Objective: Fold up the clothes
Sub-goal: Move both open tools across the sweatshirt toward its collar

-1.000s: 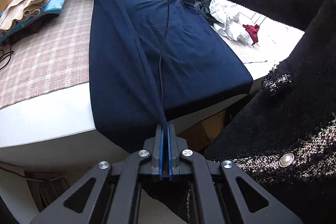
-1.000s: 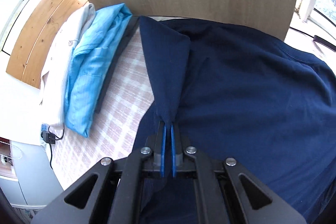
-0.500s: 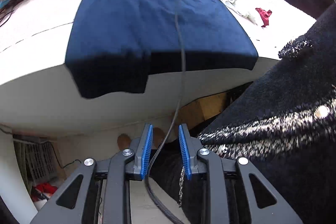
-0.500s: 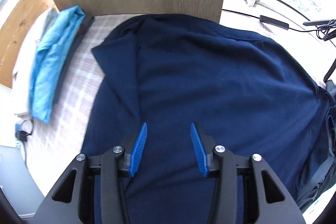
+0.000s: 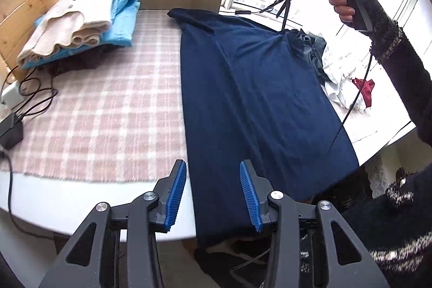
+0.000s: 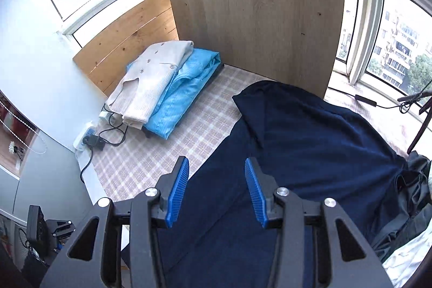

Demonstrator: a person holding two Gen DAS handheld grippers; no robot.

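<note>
Lying flat on pink plaid cloth (image 5: 102, 109), soft navy garment (image 5: 256, 99); ribbed blue pads (image 5: 176, 196) of both grippers parted, empty.

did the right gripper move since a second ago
Yes. The right gripper, then clamped on the navy garment, has just been opening and has lifted away; the wooden board now looks farther off.

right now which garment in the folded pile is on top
The cream buttoned cardigan; it lies on the light blue shirt, unlike the navy garment spread flat.
</note>
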